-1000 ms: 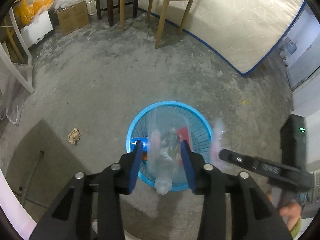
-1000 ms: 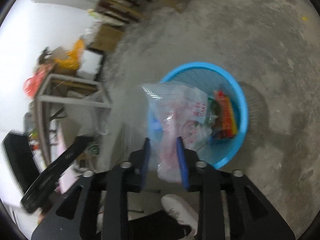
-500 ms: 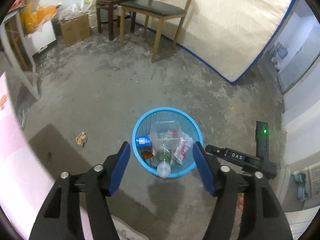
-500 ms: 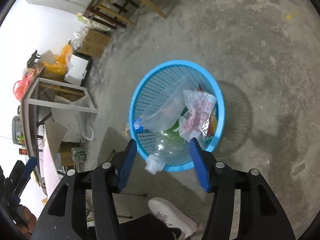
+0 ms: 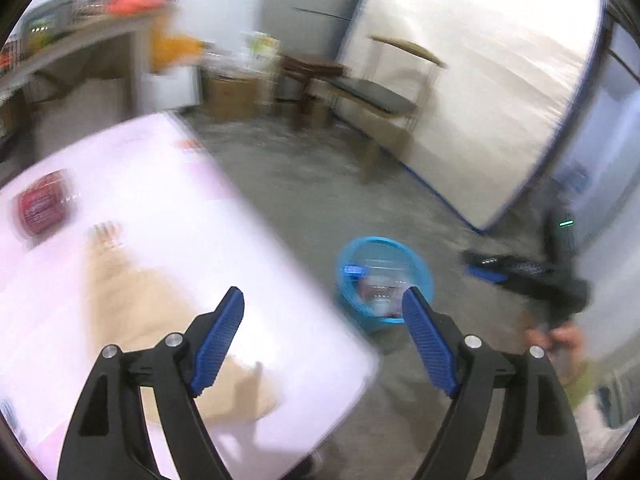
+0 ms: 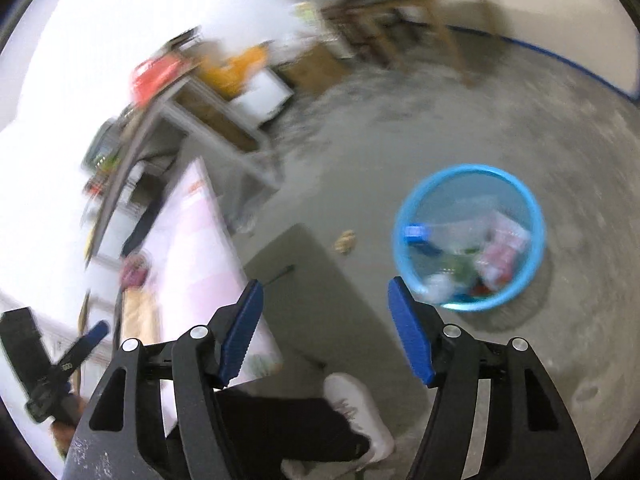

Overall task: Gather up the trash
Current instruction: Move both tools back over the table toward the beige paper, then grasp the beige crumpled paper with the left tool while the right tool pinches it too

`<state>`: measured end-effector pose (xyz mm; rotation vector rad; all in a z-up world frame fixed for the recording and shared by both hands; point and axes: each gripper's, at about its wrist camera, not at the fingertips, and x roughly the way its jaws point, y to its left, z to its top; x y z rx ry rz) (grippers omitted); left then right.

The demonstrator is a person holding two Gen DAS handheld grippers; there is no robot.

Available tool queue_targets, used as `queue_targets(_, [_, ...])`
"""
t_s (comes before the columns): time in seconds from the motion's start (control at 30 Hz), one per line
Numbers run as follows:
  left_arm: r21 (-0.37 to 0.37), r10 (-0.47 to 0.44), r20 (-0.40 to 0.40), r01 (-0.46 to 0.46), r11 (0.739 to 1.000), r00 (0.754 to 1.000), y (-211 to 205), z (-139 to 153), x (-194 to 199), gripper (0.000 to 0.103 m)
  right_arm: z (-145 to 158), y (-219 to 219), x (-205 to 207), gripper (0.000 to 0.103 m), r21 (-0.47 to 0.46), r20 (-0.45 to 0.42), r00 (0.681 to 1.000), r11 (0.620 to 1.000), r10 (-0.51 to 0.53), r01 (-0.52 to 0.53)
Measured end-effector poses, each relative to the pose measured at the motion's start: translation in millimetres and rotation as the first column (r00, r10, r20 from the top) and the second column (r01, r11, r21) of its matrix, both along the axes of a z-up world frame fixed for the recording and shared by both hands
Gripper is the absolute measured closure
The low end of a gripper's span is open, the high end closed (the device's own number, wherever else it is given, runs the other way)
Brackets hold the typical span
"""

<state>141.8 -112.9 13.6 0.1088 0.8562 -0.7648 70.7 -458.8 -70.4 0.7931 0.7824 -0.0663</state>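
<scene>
Now, next pick: both grippers are free, so choose the nearest piece of trash left outside the bin.
Table [image 5: 168, 216]: it lies at your left, white and blurred; a red packet [image 5: 40, 208] sits near its far edge and a tan paper [image 5: 140, 300] spreads toward you.
Left gripper [image 5: 322, 340]: its jaws are opening, spread wide with nothing between them; it hangs over the table's corner, so you can reach the tan paper first.
Floor scrap [image 6: 345, 240]: a small crumpled bit lies on the concrete between the table's shadow and the bin, apart from both.
Right gripper [image 6: 324, 328]: its jaws are opening too, empty; it suits the scrap.
Bin [image 6: 404, 216]: the blue basket stands on the floor at your right, holding a clear bottle and wrappers; keep it in view for the drop.
Care: both views are smeared, so slow down before closing on thin paper.
</scene>
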Motion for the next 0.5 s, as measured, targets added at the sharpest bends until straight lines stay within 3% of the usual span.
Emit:
queue_targets(0.13, [-0.002, 0.17, 0.047, -0.17, 0.985, 0.984, 69.7, -2.9, 3.0, 0.023, 29.6, 67.3, 34.7, 0.041, -0.003, 0.056, 0.981, 0.982, 0.187, -0.187])
queue_targets(0.23, [0.022, 0.247, 0.051, -0.248, 0.969, 0.968, 94.6, -14.4, 10.2, 0.023, 35.2, 117.8, 62.1, 0.041, -0.007, 0.044, 0.951, 0.952, 0.307, -0.307])
queue_targets(0.33, [0.001, 0.273, 0.004, -0.273, 0.962, 0.962, 113.8, -30.1, 27.1, 0.024, 29.4, 161.2, 91.7, 0.053, 0.016, 0.012, 0.918, 0.918, 0.397, -0.397])
queue_targets(0.5, [-0.012, 0.279, -0.098, -0.281, 0.96, 0.955, 119.1, -56.8, 58.2, 0.052, 8.6, 210.1, 128.7, 0.071, -0.02, -0.111, 0.889, 0.893, 0.445, -0.449])
